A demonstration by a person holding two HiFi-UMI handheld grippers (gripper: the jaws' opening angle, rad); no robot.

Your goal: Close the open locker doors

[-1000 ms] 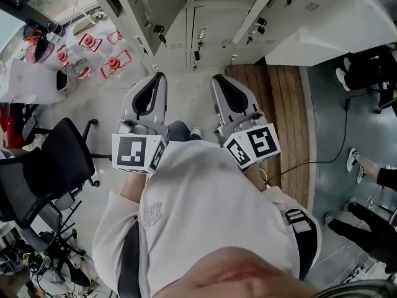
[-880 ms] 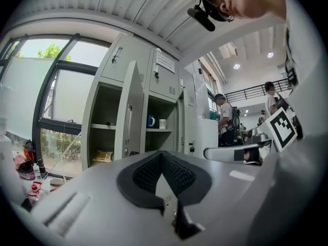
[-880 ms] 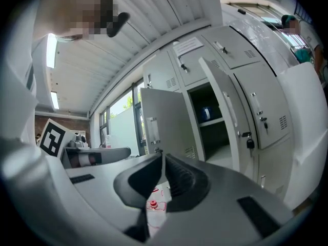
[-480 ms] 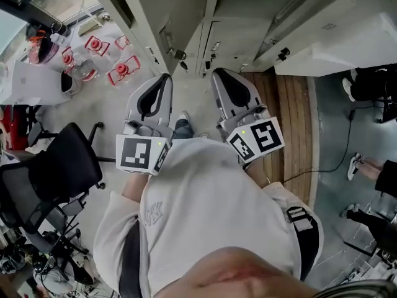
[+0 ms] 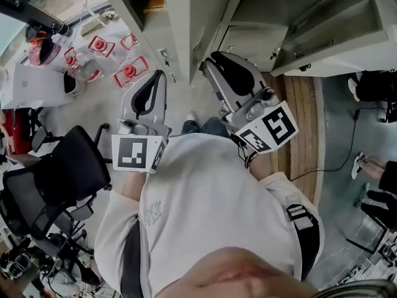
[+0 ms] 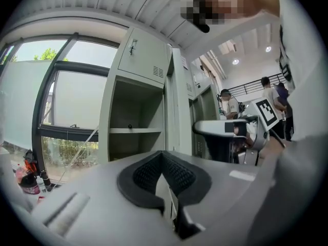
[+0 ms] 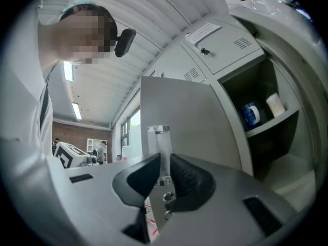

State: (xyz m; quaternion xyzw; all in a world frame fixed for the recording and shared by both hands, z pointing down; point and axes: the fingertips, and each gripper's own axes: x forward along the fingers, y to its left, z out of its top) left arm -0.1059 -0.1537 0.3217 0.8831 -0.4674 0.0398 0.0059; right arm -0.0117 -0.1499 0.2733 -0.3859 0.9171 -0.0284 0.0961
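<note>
1. Right gripper (image 7: 163, 159): the jaws are drawn in to a narrow slot. The ribbed black pads sit on either side of the free edge of the locker door (image 7: 197, 111). A slim, bright metal latch strip (image 7: 160, 142) on that edge stands upright in the slot and fills it. Small round rivets show on the edge below it.
2. Locker door: flat, smooth sheet metal in pale grey, swung out from the locker row. In the head view it is a slim panel running down to the right gripper's tips.
3. In the right gripper view, an open compartment lies to the right of the door. Its thin metal shelf (image 7: 271, 124) carries a blue round container (image 7: 251, 114) with a white blocky item (image 7: 275, 105) just beside it. What they are cannot be read.
4. Left gripper (image 6: 163, 163): the jaws are closed pad to pad, the dimpled black rubber meets in a V, and they hold nothing. It hangs apart from the door and points toward a second open locker (image 6: 136, 86) with one flat shelf, next to a large window (image 6: 66, 96).
5. Each gripper has a smooth grey moulded shell and a cube with black-and-white square markers.
6. Head view surroundings: a black mesh office chair (image 5: 62, 166) is at the left. A strip of wooden planks (image 5: 303, 123) is at the right, on a pale hard floor.
</note>
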